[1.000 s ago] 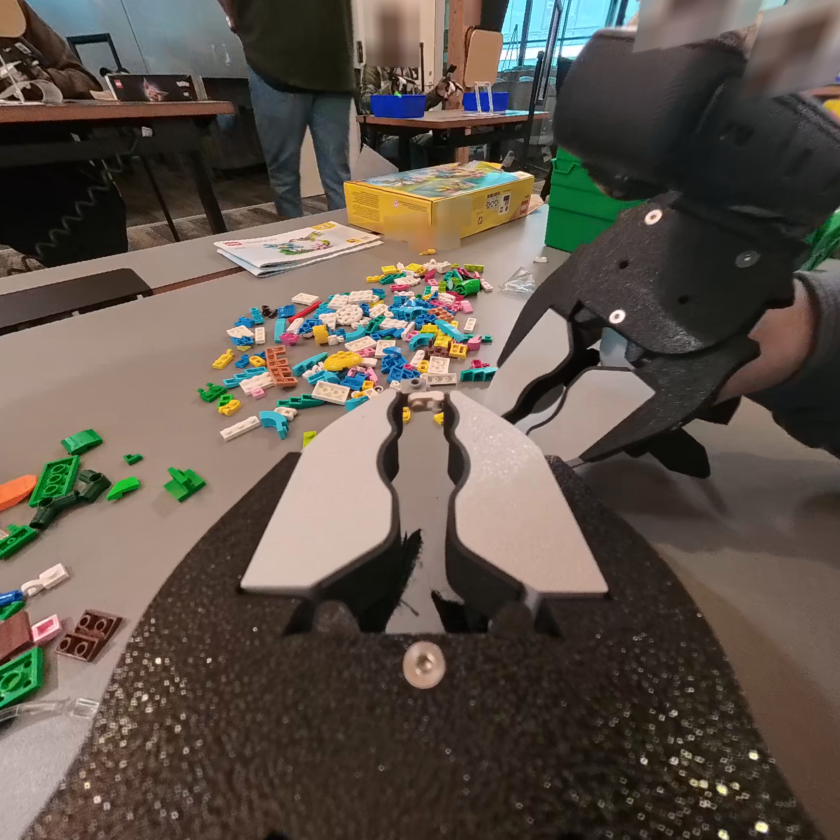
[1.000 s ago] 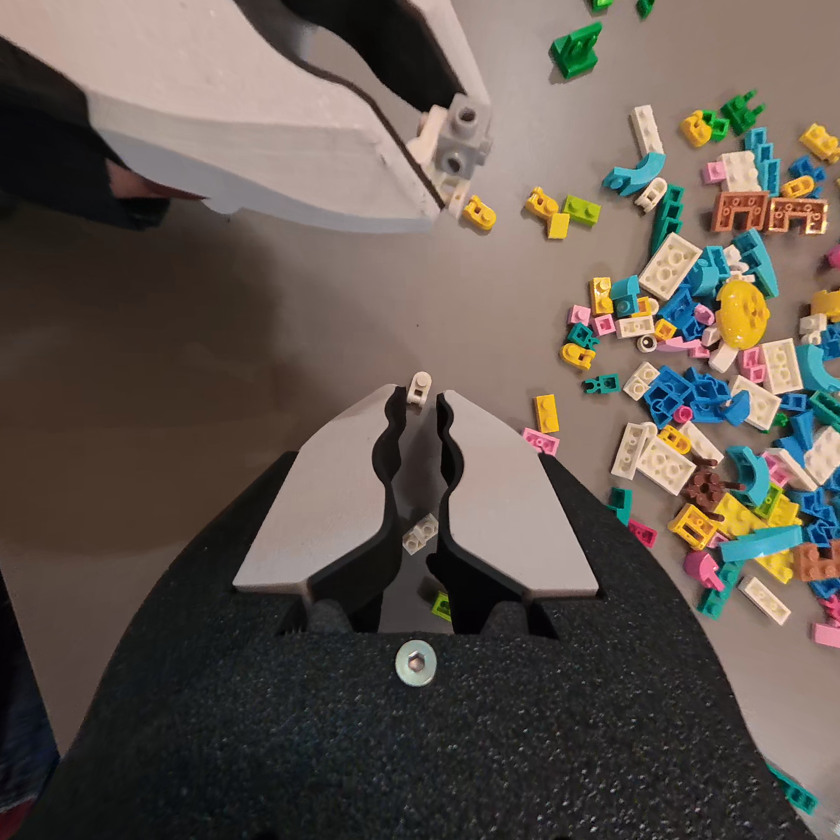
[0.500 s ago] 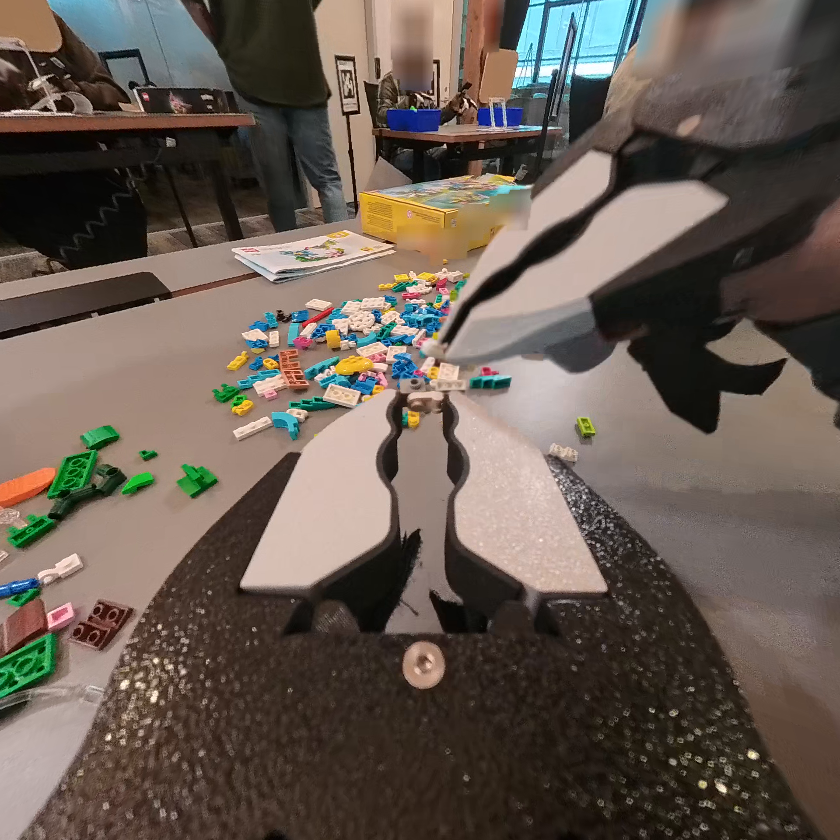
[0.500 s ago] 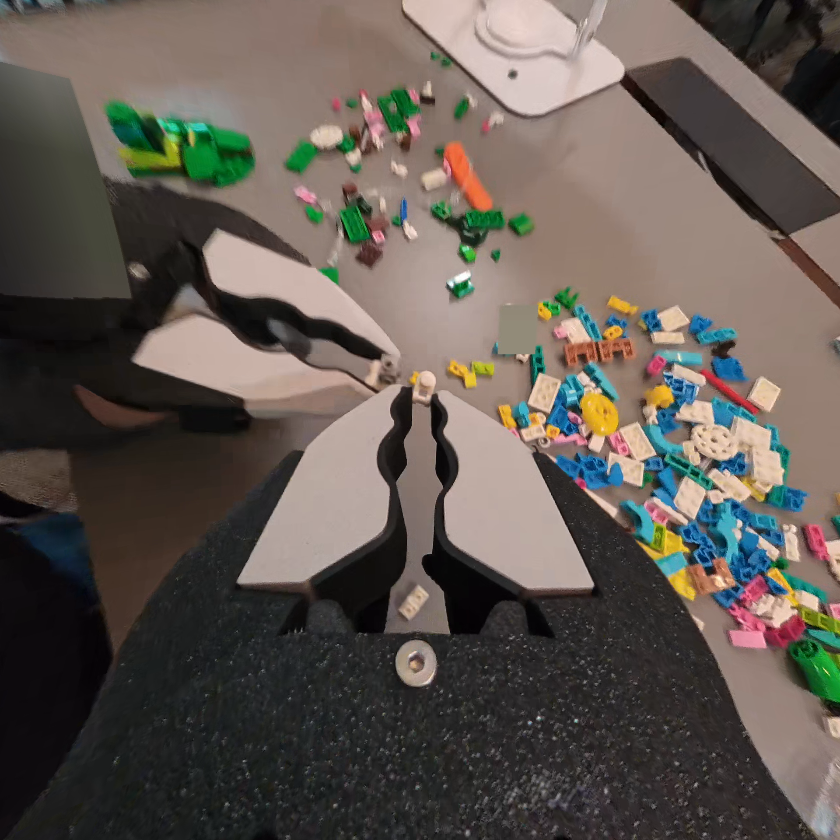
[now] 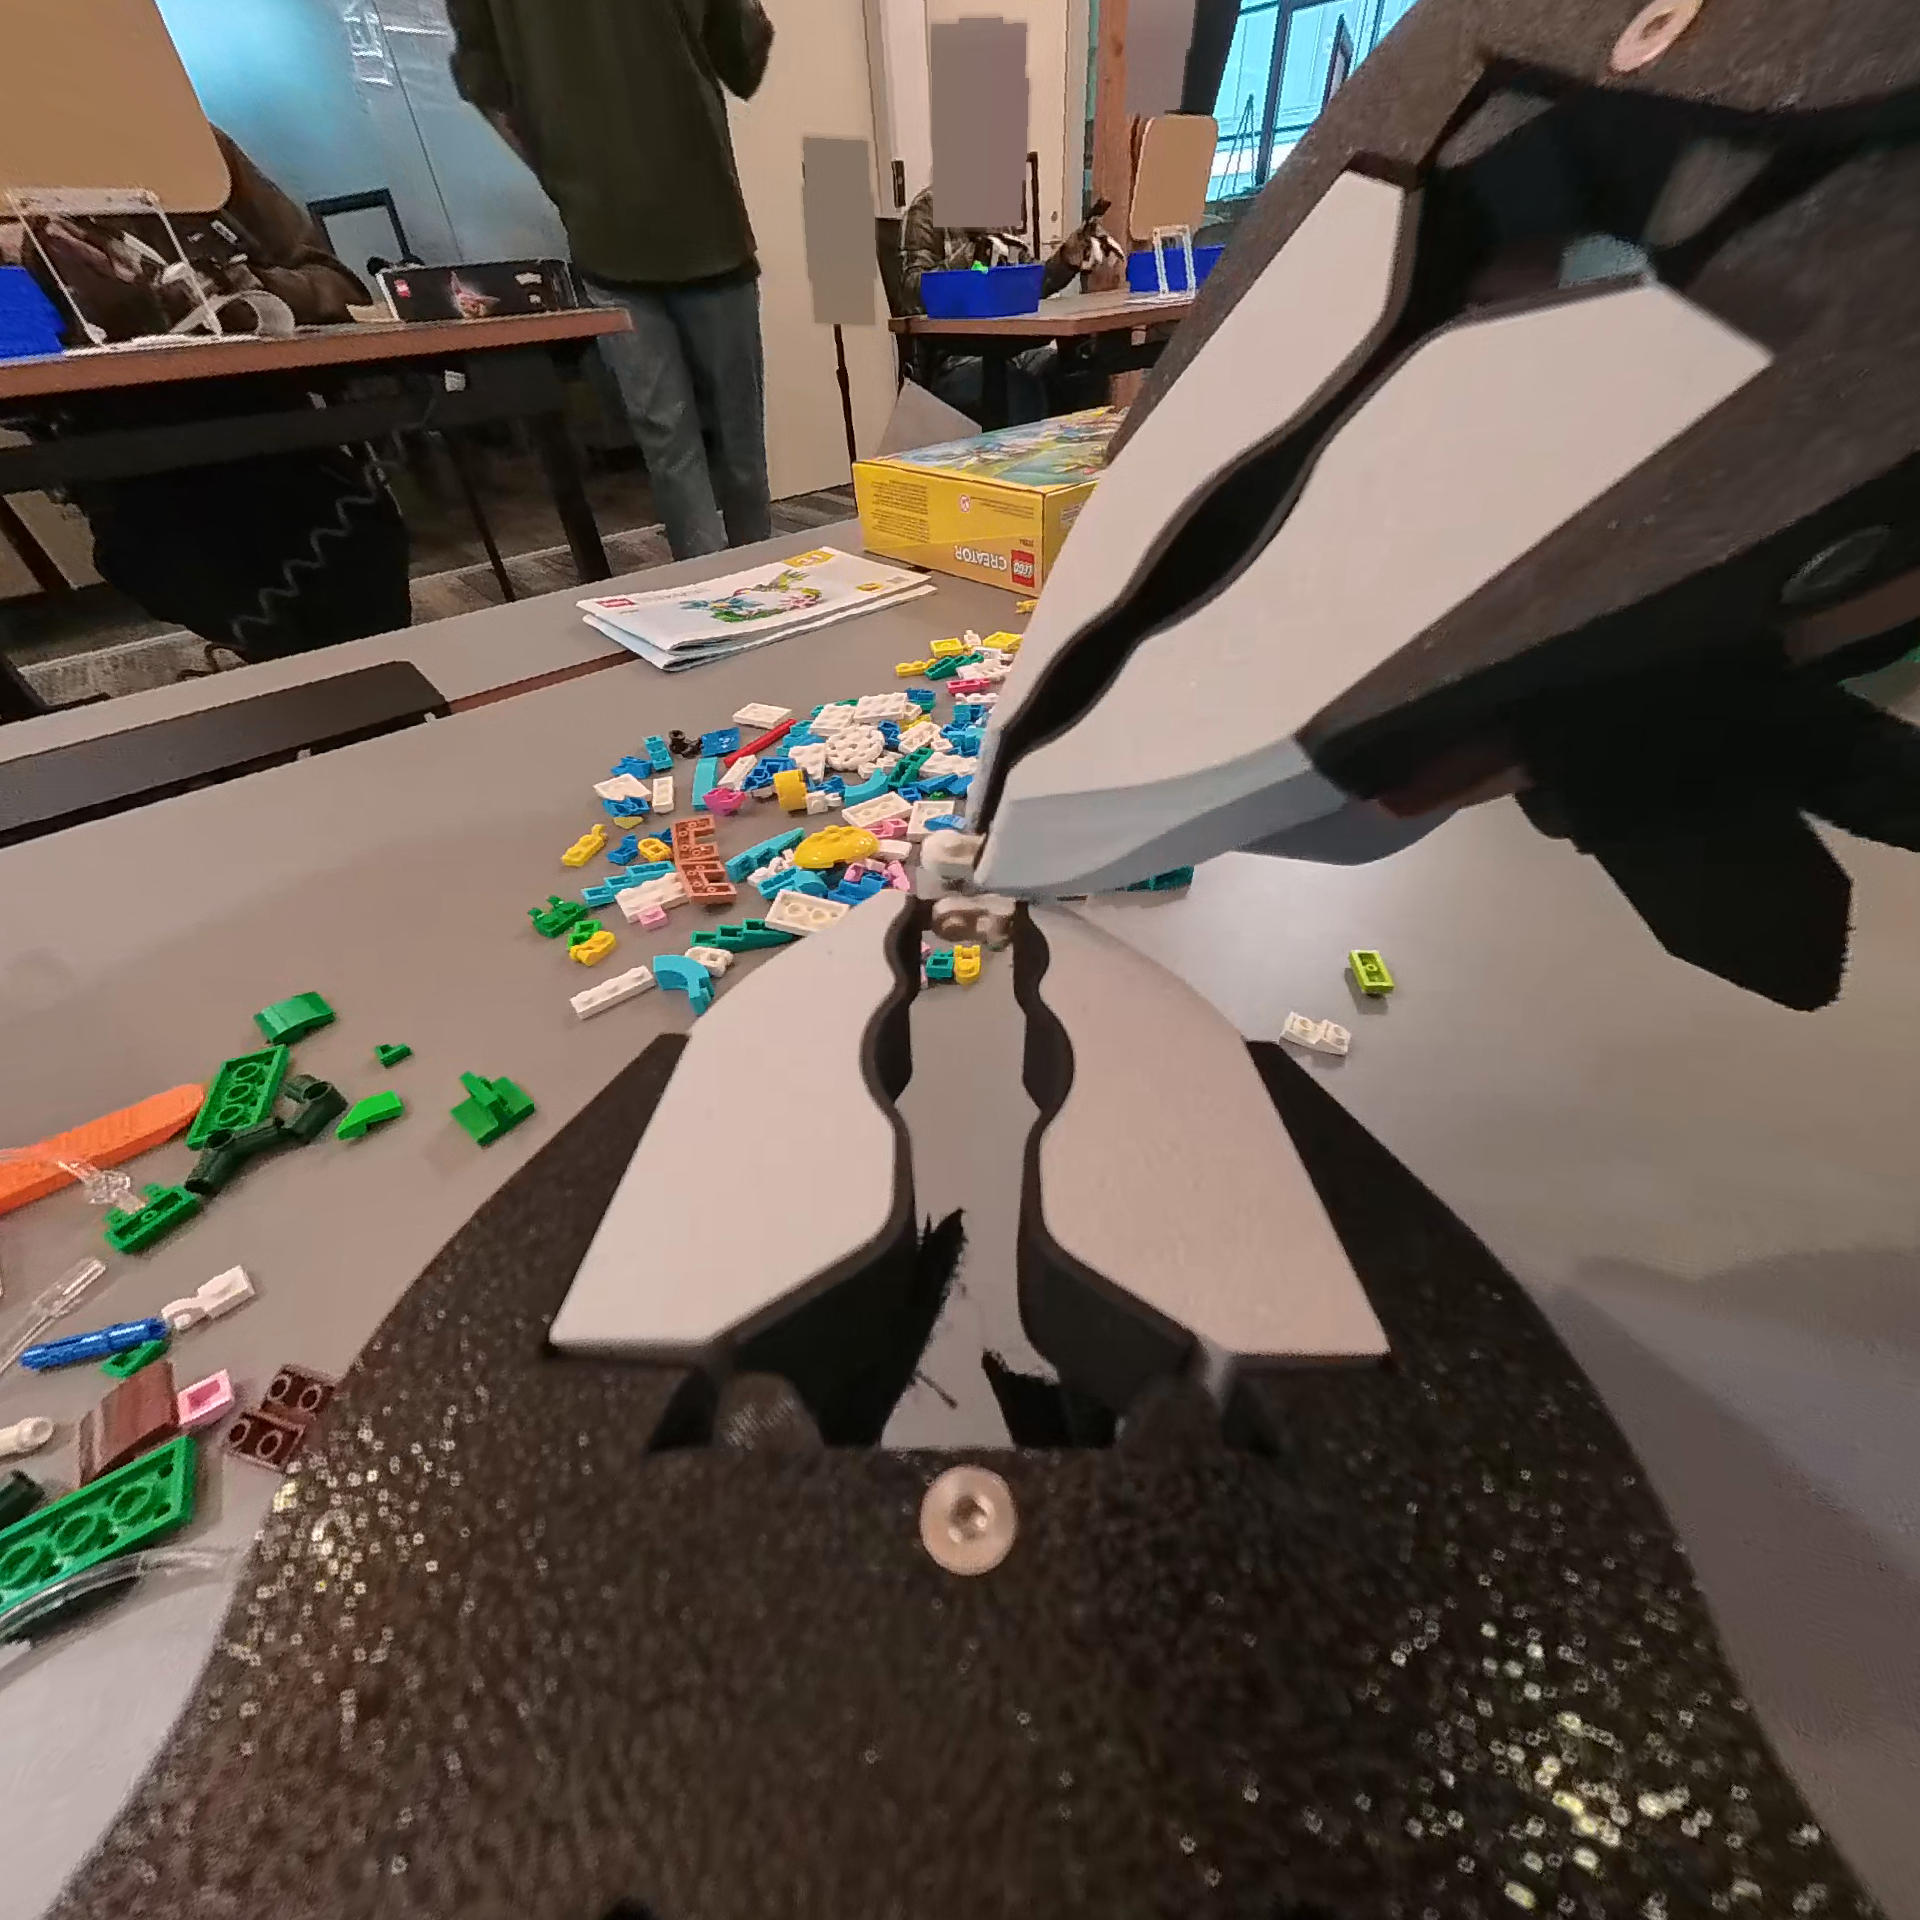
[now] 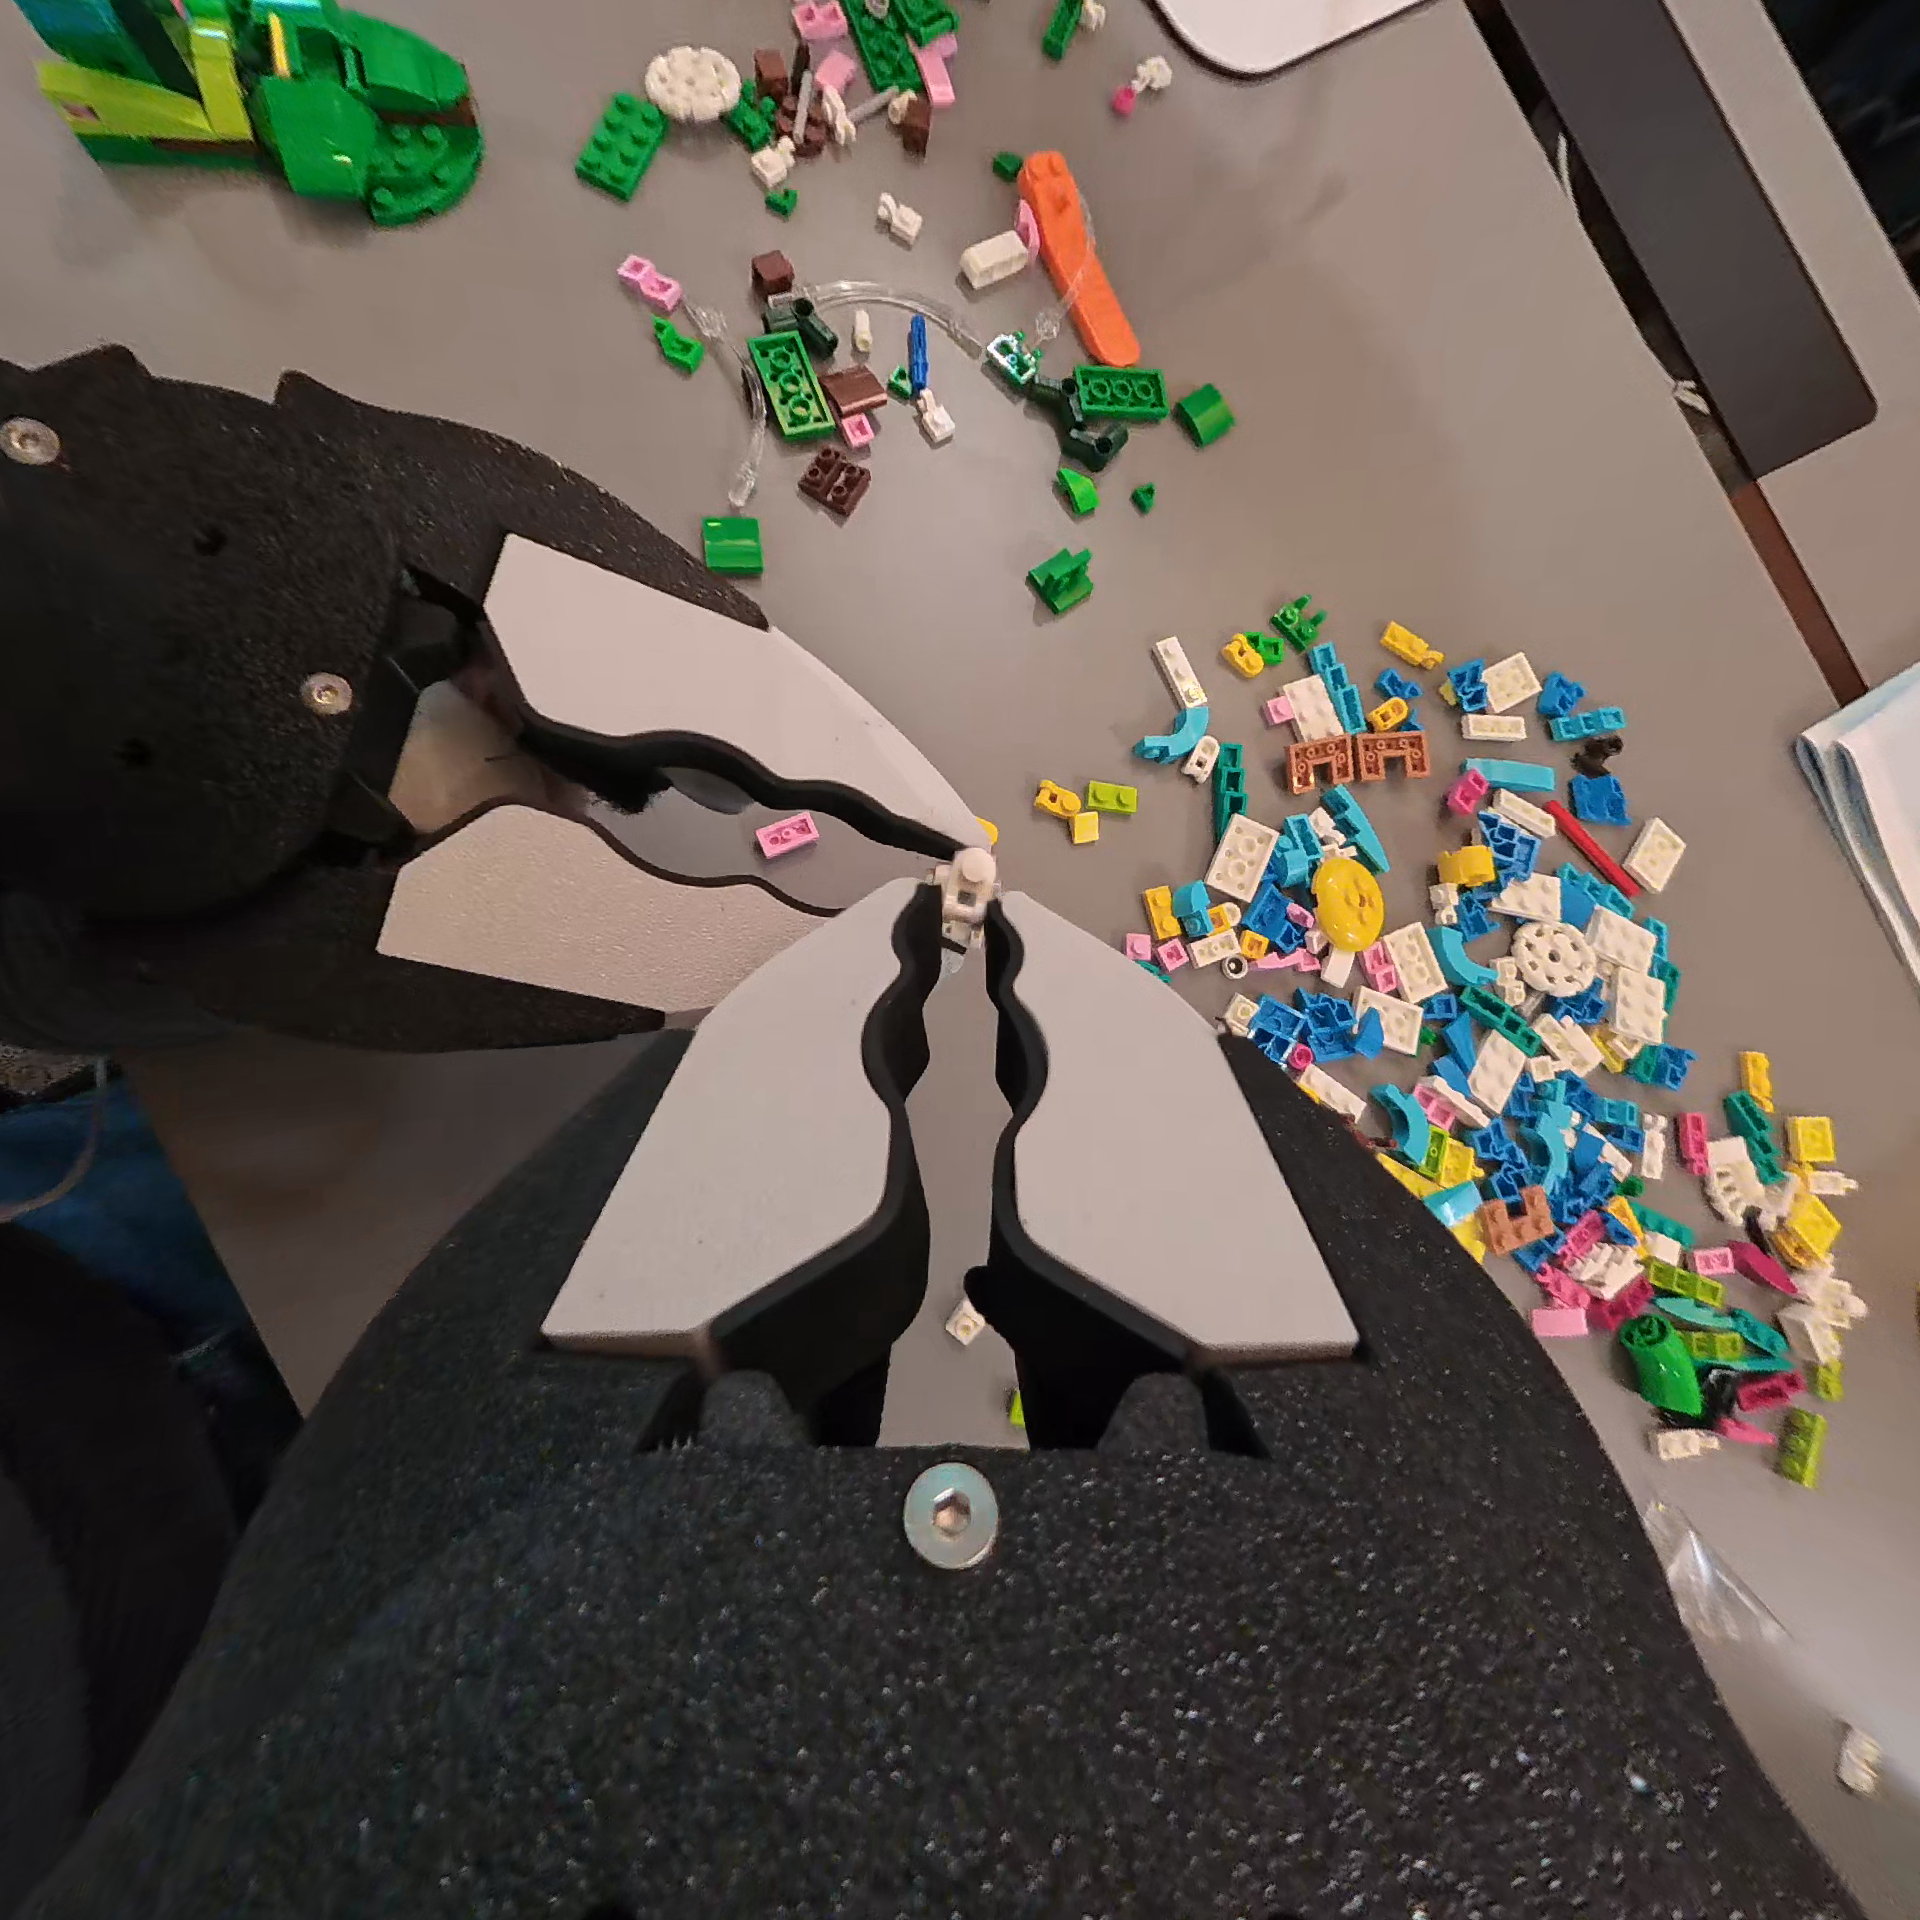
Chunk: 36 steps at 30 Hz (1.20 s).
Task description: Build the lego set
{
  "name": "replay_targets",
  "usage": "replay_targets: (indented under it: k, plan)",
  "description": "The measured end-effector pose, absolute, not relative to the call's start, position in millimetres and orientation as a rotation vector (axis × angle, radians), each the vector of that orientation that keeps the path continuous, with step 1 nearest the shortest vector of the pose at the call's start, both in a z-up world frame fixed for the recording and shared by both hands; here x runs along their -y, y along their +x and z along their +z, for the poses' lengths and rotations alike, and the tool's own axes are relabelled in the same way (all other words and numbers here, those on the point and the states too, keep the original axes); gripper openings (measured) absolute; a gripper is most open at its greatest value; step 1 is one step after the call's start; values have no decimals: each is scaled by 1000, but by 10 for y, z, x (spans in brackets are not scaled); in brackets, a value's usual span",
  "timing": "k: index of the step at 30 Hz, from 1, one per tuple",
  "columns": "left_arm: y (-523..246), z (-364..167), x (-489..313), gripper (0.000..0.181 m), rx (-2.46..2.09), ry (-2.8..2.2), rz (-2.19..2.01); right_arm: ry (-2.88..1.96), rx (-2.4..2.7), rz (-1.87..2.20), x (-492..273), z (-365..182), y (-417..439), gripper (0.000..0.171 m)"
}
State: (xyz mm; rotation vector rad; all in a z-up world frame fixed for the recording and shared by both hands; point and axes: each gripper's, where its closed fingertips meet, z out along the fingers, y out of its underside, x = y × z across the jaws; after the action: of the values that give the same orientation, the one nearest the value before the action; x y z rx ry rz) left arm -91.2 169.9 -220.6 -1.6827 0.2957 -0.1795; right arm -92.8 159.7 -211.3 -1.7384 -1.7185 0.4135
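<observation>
Lego bits pinched tip-to-tip: L gripper (image 5: 964,920) w/ grey piece (image 5: 971,923), R gripper (image 6: 961,906) w/ white piece (image 6: 966,891), bare table (image 6: 468,1122) beneath.

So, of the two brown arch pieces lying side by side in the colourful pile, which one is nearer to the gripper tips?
The left brown arch; its twin lies beyond it.

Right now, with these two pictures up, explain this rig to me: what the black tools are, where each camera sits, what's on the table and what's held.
A person holds two black hand-held grippers with grey fingers; each carries a camera looking along its fingers. In the left wrist view, the left gripper pinches a small grey lego piece, and the right gripper brings a small white lego piece onto it. The right wrist view shows the same meeting from above. On the grey table lie a pile of loose coloured bricks, a paper instruction booklet and a yellow cardboard box.
</observation>
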Motion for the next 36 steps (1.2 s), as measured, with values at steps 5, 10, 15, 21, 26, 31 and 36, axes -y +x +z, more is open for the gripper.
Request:
replay_targets:
  k: [5, 10, 15, 21, 26, 31, 36]
  plan:
    - [-906, -2200, -1693, 16, -301, -1677, -175, -1749, 1715, 407, -1594, -2114, -941, 8]
    - [-897, -2194, -1687, 16, -309, -1670, -171, -1772, 1725, 408, -1584, -2113, -928, 8]
    - [-887, -2198, -1686, 16, -318, -1671, -169, -1784, 1740, 398, -1583, -2118, -918, 8]
    - [-873, -2200, -1682, 16, -329, -1671, -166, -1793, 1756, 384, -1581, -2123, -903, 8]
    - [-859, -2204, -1679, 16, -339, -1672, -168, -1808, 1766, 387, -1578, -2131, -891, 8]
    - [-849, -2210, -1680, 16, -347, -1675, -170, -1818, 1767, 394, -1580, -2137, -882, 8]
    - [-847, -2212, -1679, 16, -348, -1676, -170, -1820, 1766, 390, -1586, -2140, -880, 9]
